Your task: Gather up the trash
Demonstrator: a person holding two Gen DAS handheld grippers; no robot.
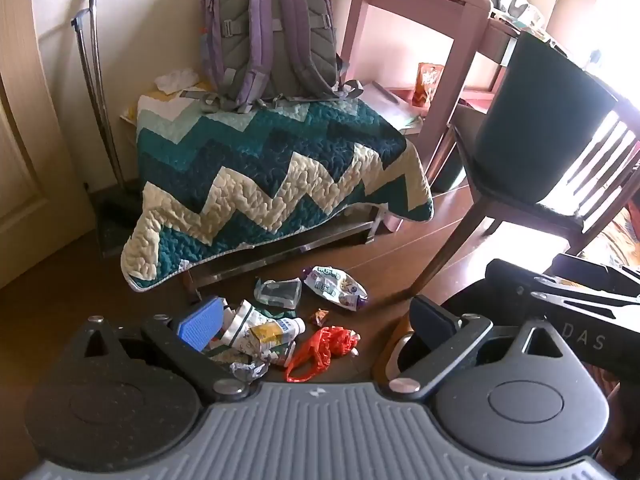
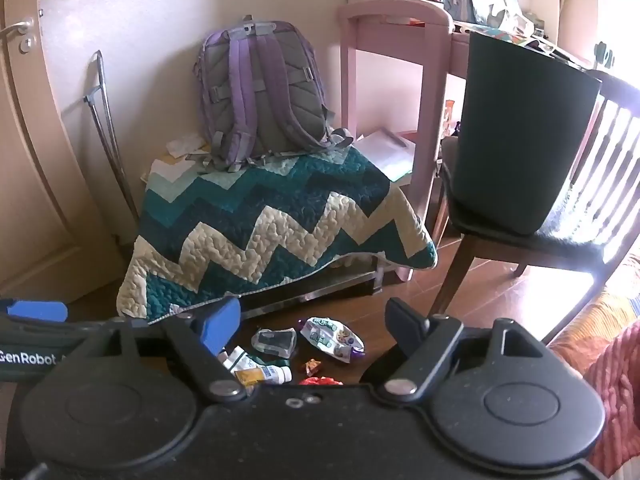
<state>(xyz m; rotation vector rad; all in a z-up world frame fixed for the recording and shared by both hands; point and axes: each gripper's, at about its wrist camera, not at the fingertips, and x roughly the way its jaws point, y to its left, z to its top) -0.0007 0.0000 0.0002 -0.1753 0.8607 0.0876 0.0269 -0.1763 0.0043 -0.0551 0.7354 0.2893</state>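
Trash (image 1: 280, 328) lies scattered on the floor (image 1: 400, 256) below the quilt (image 1: 272, 176).
We hold our left gripper (image 1: 316, 320) and right gripper (image 2: 316, 328) spread wide above it, pinching nothing.

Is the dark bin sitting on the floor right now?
No, the dark bin stands on the seat of the wooden chair, above the trash pile on the floor.

Trash heap on the wooden floor, in front of the quilt-draped bench.
A crumpled red plastic bag (image 1: 324, 346), white tube (image 1: 264, 330), clear wrapper (image 1: 278, 292), printed snack packet (image 1: 336, 288) and small candy wrapper (image 1: 320, 316) lie close together, some touching.
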